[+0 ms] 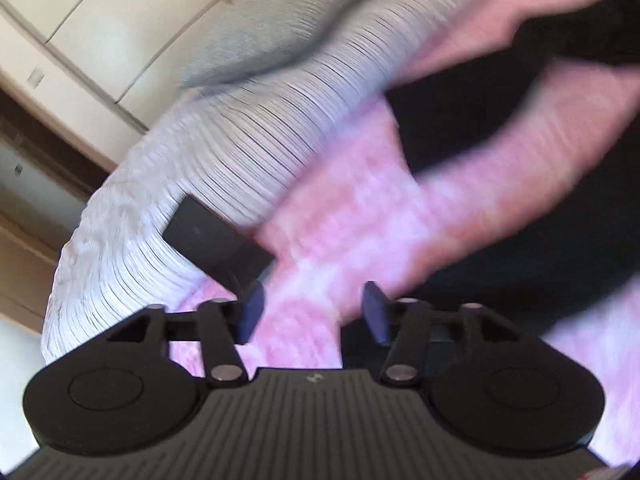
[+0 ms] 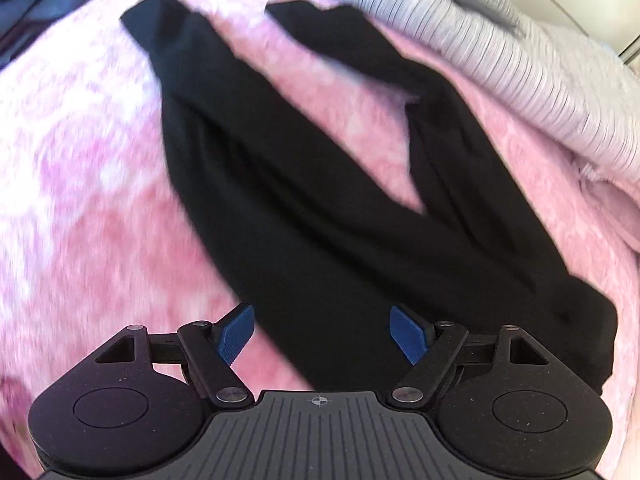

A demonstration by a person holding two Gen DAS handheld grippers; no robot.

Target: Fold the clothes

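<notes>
A bedroom with a pink bed

A fluffy pink blanket (image 2: 80, 168) covers the bed. A white ribbed quilt (image 1: 248, 136) and grey pillow (image 1: 280, 36) sit by white cupboard doors (image 1: 100, 28).

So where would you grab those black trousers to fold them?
Probably at the wide waist end of the black trousers, which lies right under the open right gripper. Come straight down from above and pinch the edge nearest the fingers. The cloth lies flat on the pink blanket, its two legs splaying away, so that broad end gives the most to hold.
</notes>
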